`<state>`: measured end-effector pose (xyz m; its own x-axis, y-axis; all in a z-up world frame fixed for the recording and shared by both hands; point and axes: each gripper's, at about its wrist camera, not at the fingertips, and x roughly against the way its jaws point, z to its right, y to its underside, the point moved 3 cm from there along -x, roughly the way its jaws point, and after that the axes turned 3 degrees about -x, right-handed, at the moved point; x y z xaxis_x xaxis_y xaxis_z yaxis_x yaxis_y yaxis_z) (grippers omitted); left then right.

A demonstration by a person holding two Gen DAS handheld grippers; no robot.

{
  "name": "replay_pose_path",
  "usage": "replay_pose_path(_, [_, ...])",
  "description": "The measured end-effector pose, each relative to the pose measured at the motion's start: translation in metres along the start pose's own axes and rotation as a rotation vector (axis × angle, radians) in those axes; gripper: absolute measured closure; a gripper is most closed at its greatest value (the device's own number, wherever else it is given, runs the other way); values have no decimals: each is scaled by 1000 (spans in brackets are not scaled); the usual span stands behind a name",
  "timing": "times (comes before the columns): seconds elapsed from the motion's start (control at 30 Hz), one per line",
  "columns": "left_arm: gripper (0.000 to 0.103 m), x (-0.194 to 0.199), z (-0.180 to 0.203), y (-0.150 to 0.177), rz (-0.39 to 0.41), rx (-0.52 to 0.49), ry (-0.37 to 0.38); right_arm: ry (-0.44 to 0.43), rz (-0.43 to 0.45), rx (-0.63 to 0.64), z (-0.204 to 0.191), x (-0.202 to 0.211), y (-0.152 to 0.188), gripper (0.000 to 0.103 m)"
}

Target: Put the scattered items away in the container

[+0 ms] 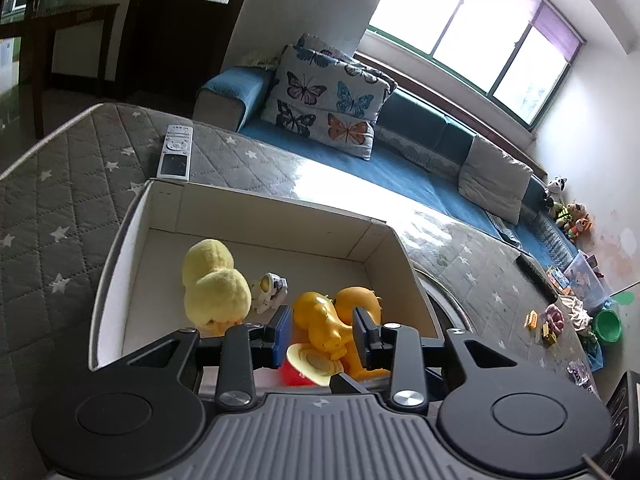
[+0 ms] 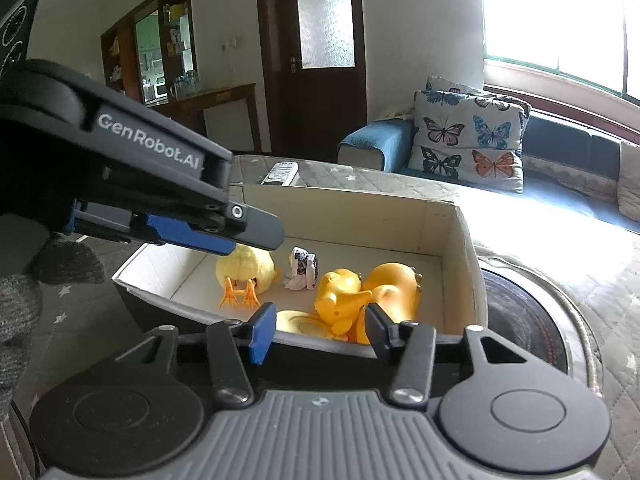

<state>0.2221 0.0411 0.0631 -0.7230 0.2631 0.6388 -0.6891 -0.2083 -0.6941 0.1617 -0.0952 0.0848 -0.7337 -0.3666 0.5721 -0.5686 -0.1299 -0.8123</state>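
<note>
An open cream cardboard box [image 1: 280,208] [image 2: 360,216] stands on the star-quilted table. Inside lie a yellow plush duck [image 1: 216,288] [image 2: 246,266], a small white patterned toy [image 1: 272,290] [image 2: 302,268] and an orange-yellow rubber duck toy [image 1: 332,316] [image 2: 352,294]. My left gripper [image 1: 322,334] [image 2: 272,238] hovers over the box from its left side, jaws a narrow gap apart, nothing held; it points at the orange duck. My right gripper [image 2: 320,334] is at the box's near wall, open, with the orange duck lying just beyond its fingers, untouched.
A white remote [image 1: 176,152] [image 2: 280,172] lies behind the box. A round dark disc [image 2: 520,320] sits right of the box. Several small items [image 1: 548,324] and a green bowl [image 1: 608,326] are at the table's far right. A blue sofa with a butterfly cushion [image 1: 328,100] stands behind.
</note>
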Motion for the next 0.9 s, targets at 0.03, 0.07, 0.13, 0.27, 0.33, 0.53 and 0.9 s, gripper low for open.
replay_pose_path(0.03, [67, 3, 0, 2, 4, -3, 0, 1, 3, -2, 0, 3, 1, 45])
replay_pose_path(0.07, [67, 6, 1, 4, 8, -6, 1, 1, 7, -3, -1, 6, 2, 42])
replay_pose_path(0.13, [67, 12, 1, 8, 14, -9, 0, 0, 13, -5, -2, 12, 4, 39])
replay_pose_path(0.27, [67, 22, 1, 17, 25, -17, -5, 0, 22, -7, -4, 23, 9, 30])
replay_pose_path(0.33, [67, 26, 2, 22, 28, -23, -11, -1, 23, -9, -5, 27, 12, 21])
replay_pose_path(0.53, [67, 36, 1, 39, 23, -20, -14, 6, 30, -26, -6, 38, 22, 12])
replay_pose_path(0.9, [67, 46, 1, 69, -5, -25, -66, 56, 31, -35, -9, 52, 42, 0])
